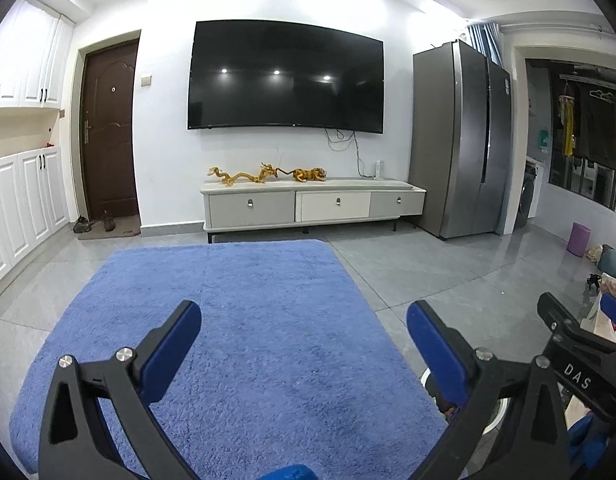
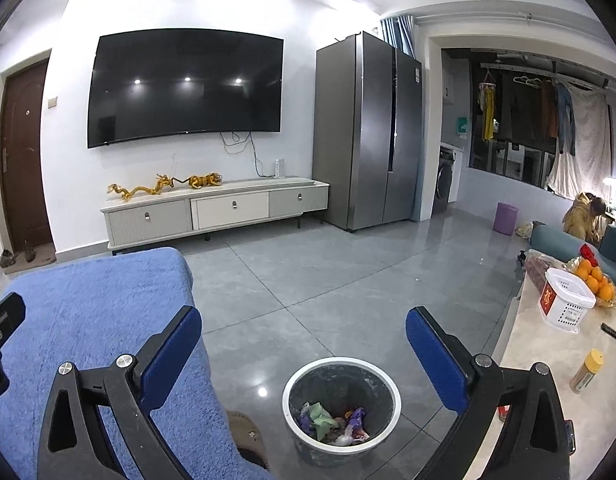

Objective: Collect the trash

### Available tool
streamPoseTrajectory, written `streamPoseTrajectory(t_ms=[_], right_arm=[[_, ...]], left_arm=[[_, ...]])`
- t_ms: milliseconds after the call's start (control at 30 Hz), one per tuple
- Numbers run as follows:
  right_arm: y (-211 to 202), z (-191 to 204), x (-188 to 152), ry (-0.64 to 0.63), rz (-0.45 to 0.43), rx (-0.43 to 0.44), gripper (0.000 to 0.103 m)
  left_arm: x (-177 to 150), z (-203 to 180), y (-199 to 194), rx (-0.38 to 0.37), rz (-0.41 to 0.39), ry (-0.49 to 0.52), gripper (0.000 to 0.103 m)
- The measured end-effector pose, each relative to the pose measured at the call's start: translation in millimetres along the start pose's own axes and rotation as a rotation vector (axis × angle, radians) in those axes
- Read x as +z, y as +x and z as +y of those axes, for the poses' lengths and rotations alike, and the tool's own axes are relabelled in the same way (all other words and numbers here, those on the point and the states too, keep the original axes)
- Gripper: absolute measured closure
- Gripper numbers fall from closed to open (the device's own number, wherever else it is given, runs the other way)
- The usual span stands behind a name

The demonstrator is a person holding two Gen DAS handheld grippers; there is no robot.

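Observation:
A white-rimmed grey trash bin [image 2: 341,408] stands on the grey tile floor, holding crumpled wrappers [image 2: 335,424] in green, purple and white. My right gripper [image 2: 303,332] is open and empty, its blue-padded fingers spread above and either side of the bin. My left gripper [image 1: 303,332] is open and empty above a blue rug [image 1: 235,336]. The right gripper [image 1: 580,332] also shows at the right edge of the left wrist view. A sliver of the bin's rim [image 1: 496,420] shows behind my left gripper's right finger.
A light table [image 2: 564,368] at the right holds a white container [image 2: 566,300], oranges [image 2: 596,280], a spice jar [image 2: 586,370] and a remote [image 2: 614,333]. A slipper [image 2: 247,438] lies by the rug [image 2: 87,340]. Beyond are a TV cabinet [image 2: 215,210], fridge [image 2: 368,128] and purple bin [image 2: 506,218].

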State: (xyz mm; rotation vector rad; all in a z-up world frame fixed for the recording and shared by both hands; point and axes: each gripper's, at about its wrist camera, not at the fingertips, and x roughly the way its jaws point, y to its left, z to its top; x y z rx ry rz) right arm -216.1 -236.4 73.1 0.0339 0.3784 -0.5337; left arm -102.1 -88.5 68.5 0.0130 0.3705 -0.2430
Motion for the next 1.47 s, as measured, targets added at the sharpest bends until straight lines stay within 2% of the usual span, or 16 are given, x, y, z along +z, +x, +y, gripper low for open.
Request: streamPoseTrajectory(t_ms=[400, 633, 933, 1200, 1467], right_arm=[[-1.9, 0.9, -4.0, -0.017, -0.013, 0.001, 0.000], [0.5, 5.9, -5.6, -0.033, -0.006, 0.007, 0.000], [-0.2, 4.4, -7.6, -0.034, -0.010, 0.003, 0.000], [-2.3, -0.3, -13.0, -0.013, 0.005, 0.008, 0.000], [-13.4, -0.9, -10.4, -0.011, -0.019, 0.008, 0.000]], left_arm=[[-2.1, -4.0, -4.1, -0.004, -0.015, 0.021, 0.000], [-10.2, -7.9, 0.3, -0.023, 0.010, 0.043, 0.000], [-17.3, -4.4, 6.1, -0.009, 0.026, 0.044, 0.000], [-18.3, 11.3, 9.2, 0.013, 0.056, 0.014, 0.000], [-19.2, 20.3, 1.9, 0.029, 0.050, -0.010, 0.000]])
